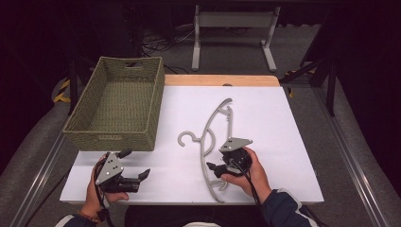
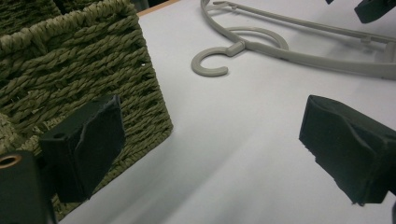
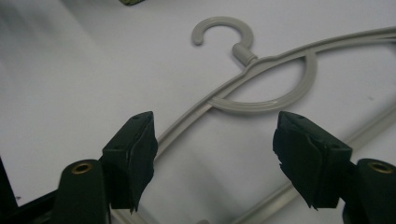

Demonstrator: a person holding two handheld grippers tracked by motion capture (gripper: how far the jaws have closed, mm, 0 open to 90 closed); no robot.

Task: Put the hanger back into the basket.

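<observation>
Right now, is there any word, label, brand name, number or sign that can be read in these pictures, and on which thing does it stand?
None can be read.
Woven basket: no label or tag shows.
Grey hanger: plain plastic, no brand mark visible in either gripper view.
White table: bare of print.
Left gripper and right gripper: no lettering on the plates or fingers.

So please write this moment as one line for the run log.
left gripper: open, idle near basket | right gripper: open, over hanger | hanger: flat on table | basket: empty
</observation>
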